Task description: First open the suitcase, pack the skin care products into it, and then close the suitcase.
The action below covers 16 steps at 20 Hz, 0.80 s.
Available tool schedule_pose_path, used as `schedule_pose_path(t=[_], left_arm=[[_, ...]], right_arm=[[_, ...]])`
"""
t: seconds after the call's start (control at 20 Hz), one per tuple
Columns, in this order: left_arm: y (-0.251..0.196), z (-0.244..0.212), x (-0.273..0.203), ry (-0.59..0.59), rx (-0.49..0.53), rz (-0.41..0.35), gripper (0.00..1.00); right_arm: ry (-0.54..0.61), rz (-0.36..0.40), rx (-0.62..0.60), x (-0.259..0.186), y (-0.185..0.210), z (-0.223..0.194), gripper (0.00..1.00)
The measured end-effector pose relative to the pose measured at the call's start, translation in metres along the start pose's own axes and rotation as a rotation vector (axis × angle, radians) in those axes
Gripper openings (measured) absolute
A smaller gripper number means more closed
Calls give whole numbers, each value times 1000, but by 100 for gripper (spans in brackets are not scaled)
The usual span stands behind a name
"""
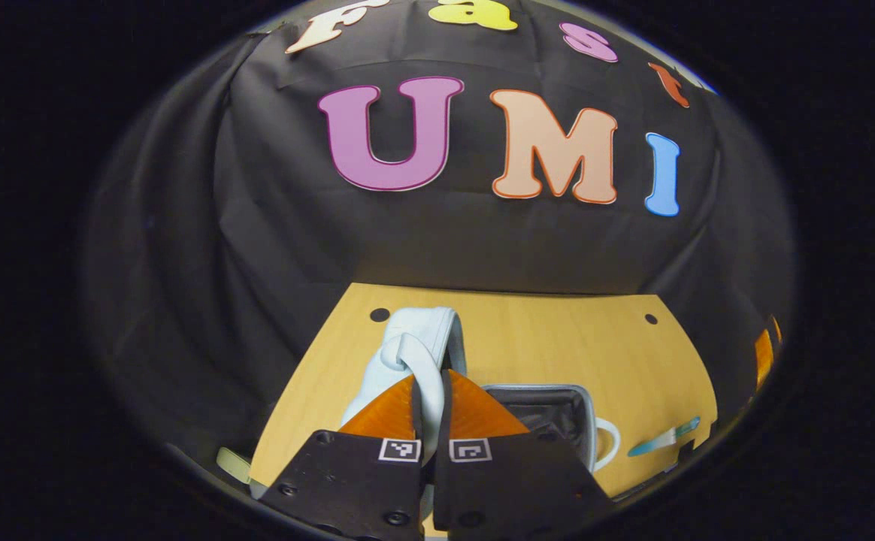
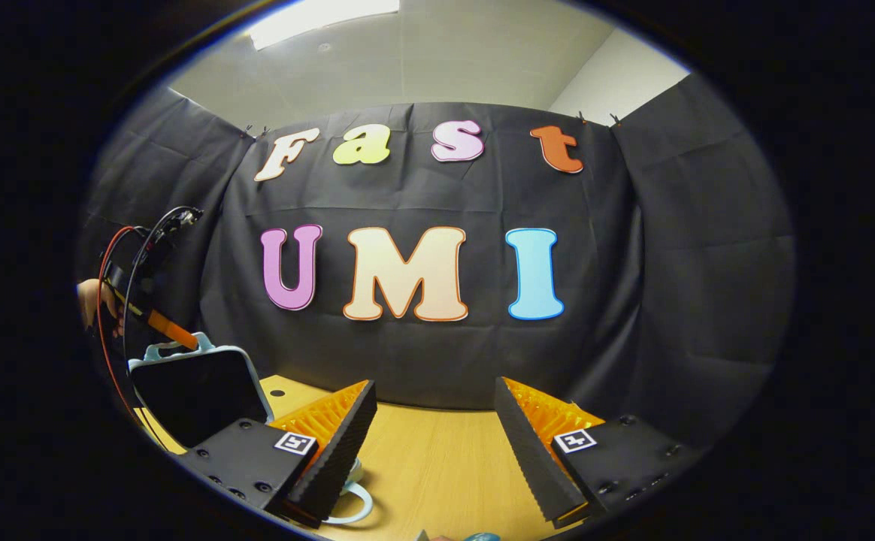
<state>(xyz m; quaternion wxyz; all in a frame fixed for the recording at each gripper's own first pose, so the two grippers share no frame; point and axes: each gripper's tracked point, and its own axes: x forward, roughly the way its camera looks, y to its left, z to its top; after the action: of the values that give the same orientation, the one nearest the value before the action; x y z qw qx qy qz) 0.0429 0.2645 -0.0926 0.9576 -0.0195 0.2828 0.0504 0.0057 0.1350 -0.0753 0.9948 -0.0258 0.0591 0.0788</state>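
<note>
Closest to the lens in the left gripper view, the left tool [image 1: 431,391] is clenched on the pale blue handle [image 1: 416,359] of the suitcase lid [image 1: 415,330], both fingers pressed against the strap with almost no gap between them. That lid stands raised, tilted up and away from the open base [image 1: 539,409], whose dark lined interior shows just to the right of the fingers, toward the near edge of the desk [image 1: 558,338]. A second handle loop [image 1: 607,443] curls off the base's right side. Beyond that, near the desk's right edge, lies a slim teal-ended tube [image 1: 663,438], probably one of the skin care products.

In the right gripper view the suitcase lid [image 2: 197,391] appears at the far left of the desk [image 2: 437,458], held upright by the left tool [image 2: 171,330] with a hand [image 2: 95,300] behind it. The right tool [image 2: 434,451] hovers released, its fingers spread wide over bare wood, grasping nothing.

Judging by its look, the case is a small, light shell, fairly stiff in the walls but soft at the handle, so the strap may flex or slip within a narrow grip. The lid seems likely to fall shut if let go before it passes its balance point. Opening looks nearly finished; packing has not begun. The tube looks light, smooth and prone to rolling, best taken across its middle.
</note>
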Motion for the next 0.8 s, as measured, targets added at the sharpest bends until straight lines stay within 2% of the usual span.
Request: schedule_pose_path(t=[0.3,0.55,0.65,0.8], left_arm=[[56,-10,26,-9,-43,1,0],[117,-37,50,29,-112,57,0],[134,-50,60,40,-139,56,0],[164,-65,77,34,-120,74,0]], right_arm=[[10,-3,-7,7,41,-5,99],[31,-20,-10,15,56,-9,99],[48,-23,-20,18,61,-14,100],[76,-14,-24,22,70,-21,99]])
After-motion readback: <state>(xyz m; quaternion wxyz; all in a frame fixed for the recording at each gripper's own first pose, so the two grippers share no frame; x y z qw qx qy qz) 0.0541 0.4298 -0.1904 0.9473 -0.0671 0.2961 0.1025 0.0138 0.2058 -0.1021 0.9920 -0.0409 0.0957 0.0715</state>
